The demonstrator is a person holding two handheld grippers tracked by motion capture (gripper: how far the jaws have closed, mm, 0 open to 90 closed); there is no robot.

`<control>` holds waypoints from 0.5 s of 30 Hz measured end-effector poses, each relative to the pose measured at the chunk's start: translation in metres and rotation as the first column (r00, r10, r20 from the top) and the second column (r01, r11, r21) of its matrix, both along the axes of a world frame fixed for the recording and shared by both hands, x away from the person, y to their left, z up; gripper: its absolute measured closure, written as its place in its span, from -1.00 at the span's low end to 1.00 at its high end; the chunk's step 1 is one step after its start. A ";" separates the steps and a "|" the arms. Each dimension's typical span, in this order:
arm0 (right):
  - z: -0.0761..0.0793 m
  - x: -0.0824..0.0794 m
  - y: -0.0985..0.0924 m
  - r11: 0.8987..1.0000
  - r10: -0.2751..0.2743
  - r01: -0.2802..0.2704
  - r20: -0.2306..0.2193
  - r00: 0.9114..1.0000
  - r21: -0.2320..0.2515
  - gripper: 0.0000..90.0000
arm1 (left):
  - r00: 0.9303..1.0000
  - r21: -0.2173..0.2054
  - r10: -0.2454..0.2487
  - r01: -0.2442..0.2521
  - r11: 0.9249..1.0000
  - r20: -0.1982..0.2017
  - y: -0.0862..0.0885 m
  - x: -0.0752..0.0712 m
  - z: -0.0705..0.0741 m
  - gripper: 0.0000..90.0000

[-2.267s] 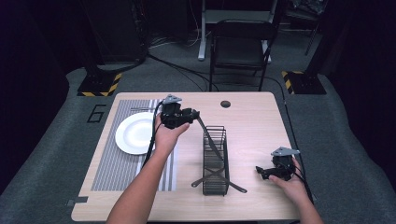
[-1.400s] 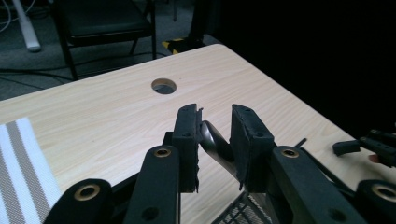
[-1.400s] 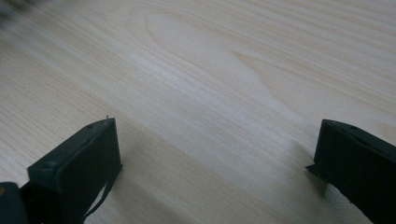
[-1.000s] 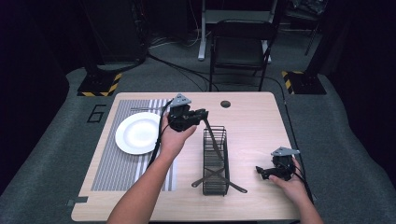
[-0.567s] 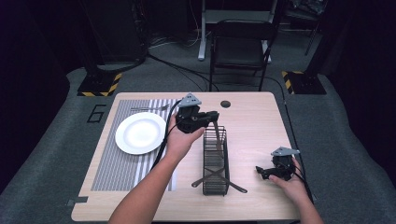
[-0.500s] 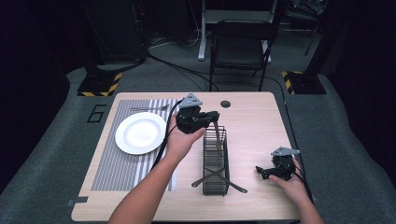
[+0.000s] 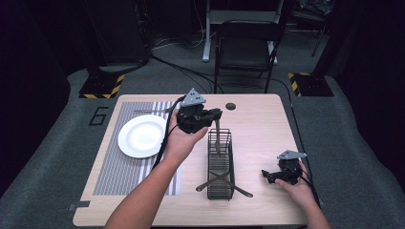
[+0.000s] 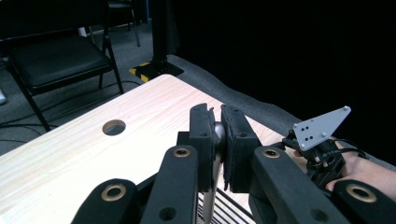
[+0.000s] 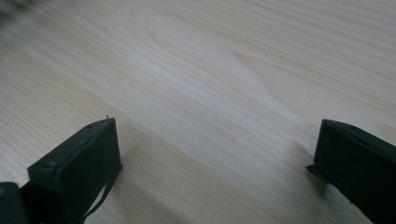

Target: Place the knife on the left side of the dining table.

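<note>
One utensil (image 7: 218, 138) hangs clamped in the left gripper (image 7: 216, 114)'s fingers (image 8: 202, 135) above the wire caddy (image 7: 220, 167); lifting straight up clears the rim, while the right gripper (image 7: 266, 174)'s fingers (image 9: 79, 168) sit apart on the bench (image 7: 258, 124).

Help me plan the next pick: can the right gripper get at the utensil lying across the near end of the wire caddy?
Probably yes: the right gripper rests open on the table just beside that utensil, nothing between them.

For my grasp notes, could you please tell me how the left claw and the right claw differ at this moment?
The left claw is shut on a utensil above the wire caddy; the right claw is open and holds nothing. The left is raised; the right sits low by the table. Both are black and hand-held.
</note>
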State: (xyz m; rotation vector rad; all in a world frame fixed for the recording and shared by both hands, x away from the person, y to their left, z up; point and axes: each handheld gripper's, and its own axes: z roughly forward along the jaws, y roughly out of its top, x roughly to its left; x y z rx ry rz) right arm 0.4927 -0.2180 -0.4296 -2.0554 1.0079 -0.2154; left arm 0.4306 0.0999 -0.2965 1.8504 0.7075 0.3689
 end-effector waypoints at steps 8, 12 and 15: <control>0.000 0.000 0.000 1.000 0.000 0.000 0.001 1.000 0.002 -1.00 | 1.000 0.002 -0.004 0.004 1.000 0.027 0.000 -0.006 0.018 0.86; 0.000 0.000 0.000 1.000 -0.001 0.001 0.001 1.000 0.002 -1.00 | 0.999 -0.007 -0.003 0.003 1.000 0.036 0.002 -0.010 0.028 0.86; 0.000 0.000 0.000 1.000 0.000 0.000 0.001 1.000 0.002 -1.00 | 0.999 0.001 0.003 -0.003 1.000 0.050 0.004 -0.013 0.036 0.86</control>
